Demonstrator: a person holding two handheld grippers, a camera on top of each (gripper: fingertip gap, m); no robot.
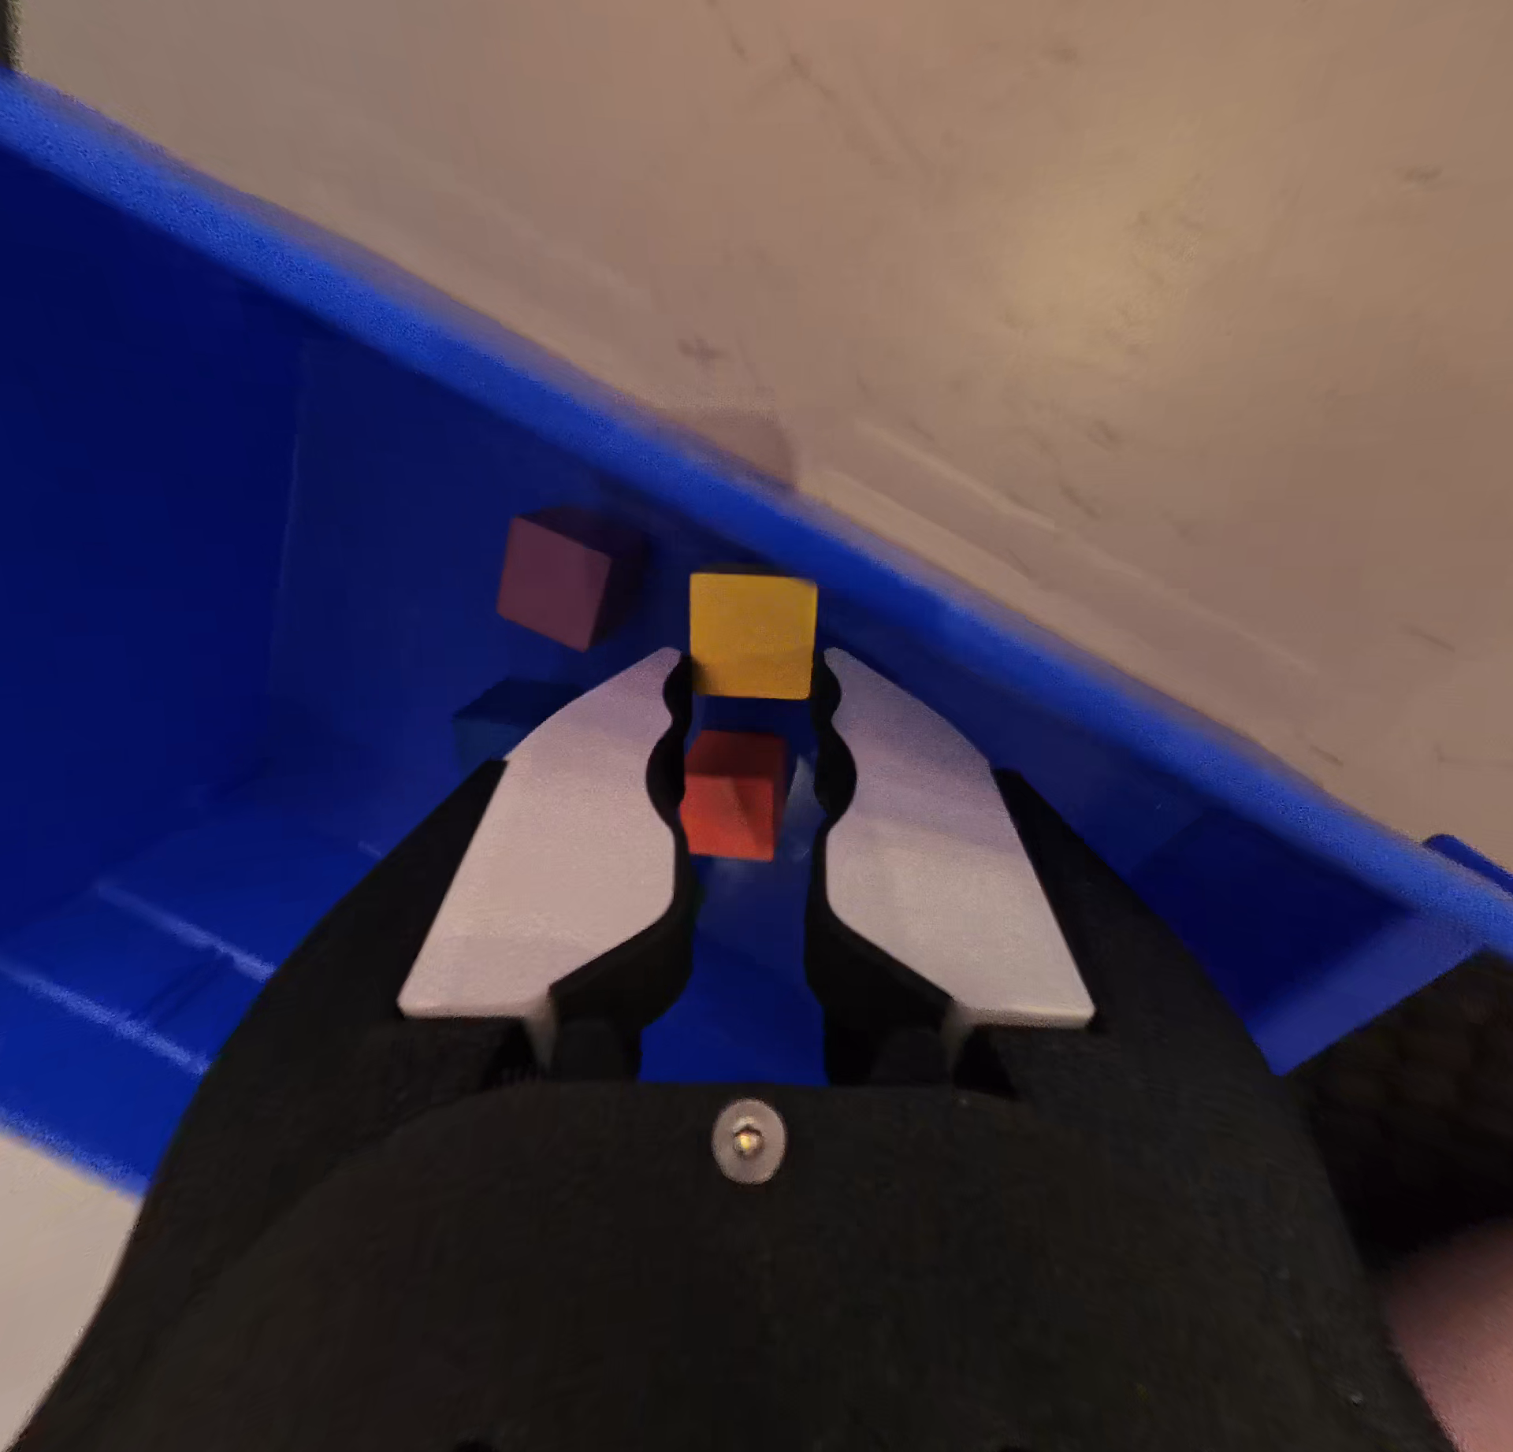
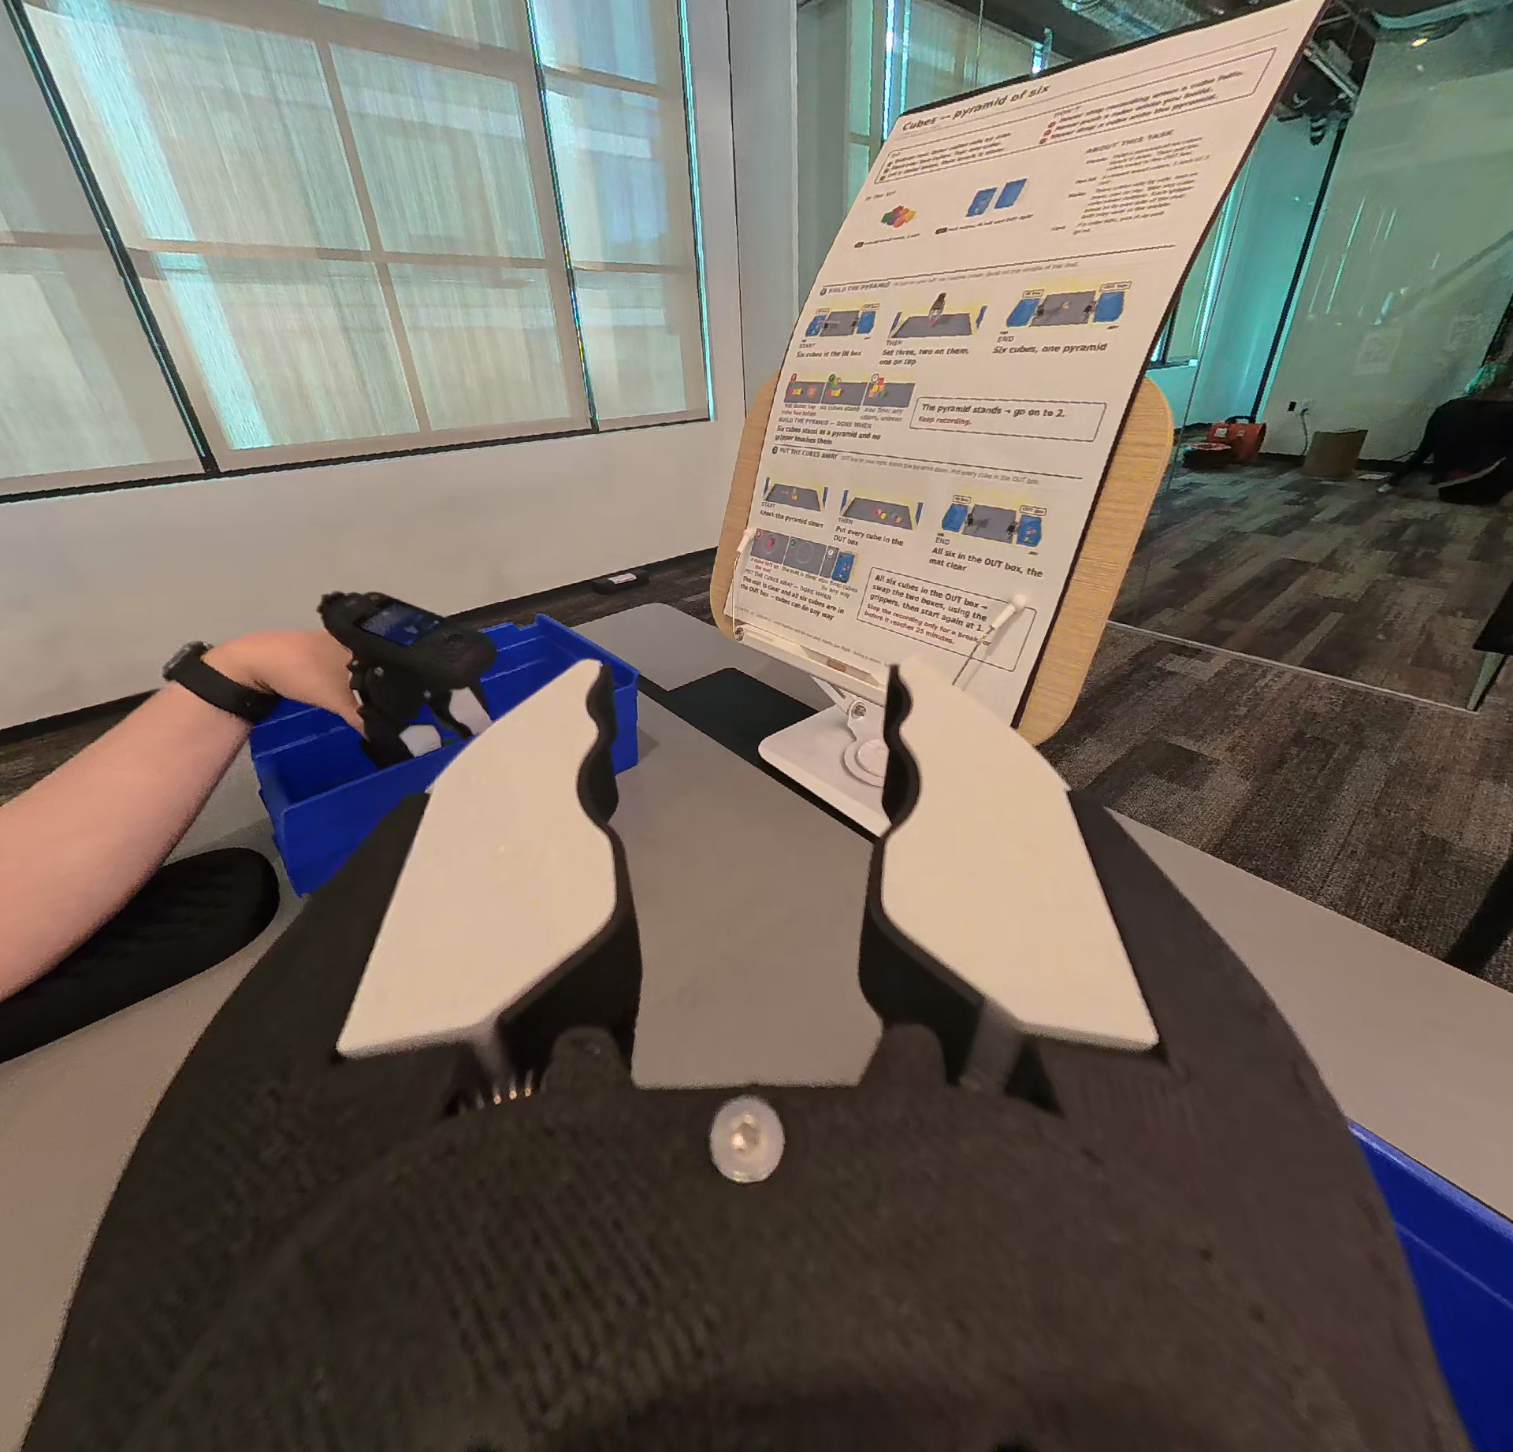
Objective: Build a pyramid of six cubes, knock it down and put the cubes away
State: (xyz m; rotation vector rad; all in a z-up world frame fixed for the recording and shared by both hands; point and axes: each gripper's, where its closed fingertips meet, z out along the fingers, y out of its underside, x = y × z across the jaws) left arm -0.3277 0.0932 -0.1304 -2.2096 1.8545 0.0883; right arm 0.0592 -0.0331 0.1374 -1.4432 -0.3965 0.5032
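- Yellow cube [image 1: 751, 635], frame centre of the left wrist view: pinched between the tips of the left gripper [image 1: 751, 672], held over the inside of the blue bin [image 1: 164, 594].
- Red cube [image 1: 731, 795]: lower centre, on the bin floor, seen through the gap between the fingers.
- Purple cube [image 1: 565, 578]: left of the yellow one, inside the bin near its far wall; whether it rests flat is unclear.
- Blue cube [image 1: 499, 713]: left of the fingertips, partly hidden and hard to tell from the bin.
- Right gripper [image 2: 749, 725], centre of the right wrist view: jaws apart, holding nothing, hanging over the grey table [image 2: 737, 905].
- Sheet on stand [image 2: 982, 365], upper right: printed page, propped upright.
- Step, judged: either a cube being taken from the bin for the pyramid or one being put away; no pyramid or loose cubes show on the table.
- Next move, judged: if lifting, clear the bin wall without brushing the purple cube; if stowing, open the jaws over bare floor.
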